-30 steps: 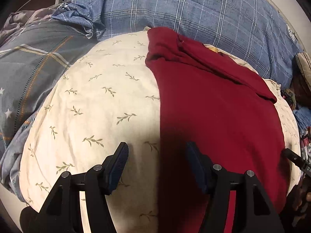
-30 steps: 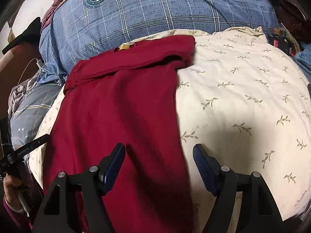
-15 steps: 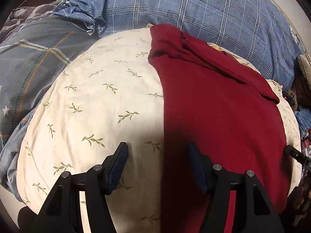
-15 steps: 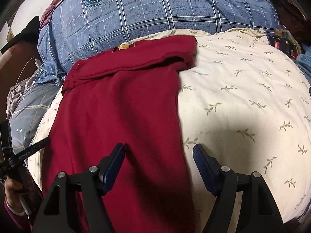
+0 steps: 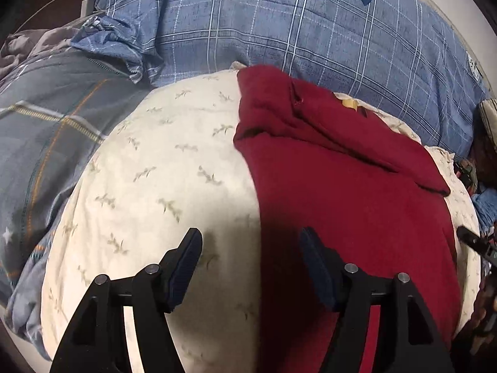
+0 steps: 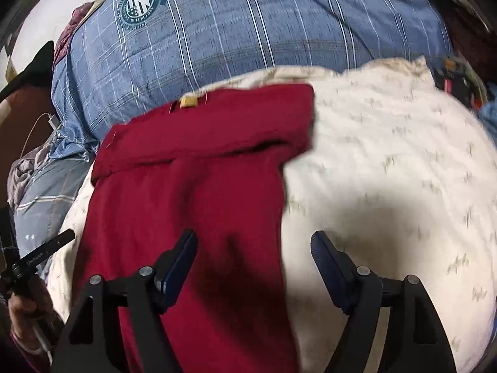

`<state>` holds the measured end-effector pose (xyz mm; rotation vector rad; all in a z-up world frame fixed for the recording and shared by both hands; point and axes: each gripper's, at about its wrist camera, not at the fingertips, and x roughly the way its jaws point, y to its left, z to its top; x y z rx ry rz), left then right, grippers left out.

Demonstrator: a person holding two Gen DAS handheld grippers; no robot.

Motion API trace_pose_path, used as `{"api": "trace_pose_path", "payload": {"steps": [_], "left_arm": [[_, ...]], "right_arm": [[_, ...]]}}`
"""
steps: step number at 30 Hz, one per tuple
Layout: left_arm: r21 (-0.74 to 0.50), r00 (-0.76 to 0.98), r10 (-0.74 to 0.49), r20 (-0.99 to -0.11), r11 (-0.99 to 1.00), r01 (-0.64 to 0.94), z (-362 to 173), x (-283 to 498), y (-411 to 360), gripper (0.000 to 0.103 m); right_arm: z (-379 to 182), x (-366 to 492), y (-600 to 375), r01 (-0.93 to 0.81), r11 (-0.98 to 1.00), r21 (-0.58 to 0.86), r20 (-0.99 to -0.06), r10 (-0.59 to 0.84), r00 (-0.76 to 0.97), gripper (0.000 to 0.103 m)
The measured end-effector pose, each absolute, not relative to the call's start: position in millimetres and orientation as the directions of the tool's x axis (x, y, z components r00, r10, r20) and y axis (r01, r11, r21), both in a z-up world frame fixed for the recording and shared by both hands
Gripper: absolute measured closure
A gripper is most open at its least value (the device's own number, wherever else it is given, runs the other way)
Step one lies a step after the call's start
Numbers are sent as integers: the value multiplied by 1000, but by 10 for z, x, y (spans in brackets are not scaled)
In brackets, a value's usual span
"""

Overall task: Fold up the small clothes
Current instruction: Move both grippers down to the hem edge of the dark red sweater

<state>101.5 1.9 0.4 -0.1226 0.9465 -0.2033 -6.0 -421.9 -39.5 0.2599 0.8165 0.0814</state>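
**Red garment flat on cream pillow, both grippers empty above its near end**

Bedroom, bed piled with bedding. Blue plaid duvet (image 5: 310,31) bunched along the far side, round printed badge near its top. Grey-blue checked sheet (image 5: 46,118) off the left edge. Cream leaf-print pillow (image 5: 149,186) as the working surface, domed and soft, likely to give under pressure.

Red knit garment (image 5: 341,192) lying lengthwise on the pillow's right half in the left wrist view, left half in the right wrist view (image 6: 192,192). Far end turned back in a thick band near the pillow's far edge, small yellow label (image 6: 189,102) showing there. Long side edges straight, near end running out of frame under the fingers.

Judged light, limp, slightly grippy, not fragile; sure to sag and drag unless both corners are pinched together. Best hold probably the two near corners or near hem, one per gripper, pinching all layers.

Left gripper (image 5: 251,264) straddling the garment's left edge, jaws apart, just opened a little further, nothing clamped. Right gripper (image 6: 253,264) straddling the right edge, jaws apart, likewise just widened, nothing clamped.
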Motion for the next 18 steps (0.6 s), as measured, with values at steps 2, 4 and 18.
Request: {"api": "trace_pose_path", "payload": {"steps": [2,4,18], "left_arm": [[-187,571,-219,-791,976,115,8,1110,12,37],[-189,579,-218,-786,976,110,-2,1225,-1,37],[-154,564,-185,-805,983,102,-175,1917,-211,37]], "right_arm": [[-367,105,-4259,46,964,262,-711,161,684,26],[-354,302,-4371,82,947,310,-699,169,695,26],[-342,1242,-4620,78,976,205,-710,94,698,95]]}}
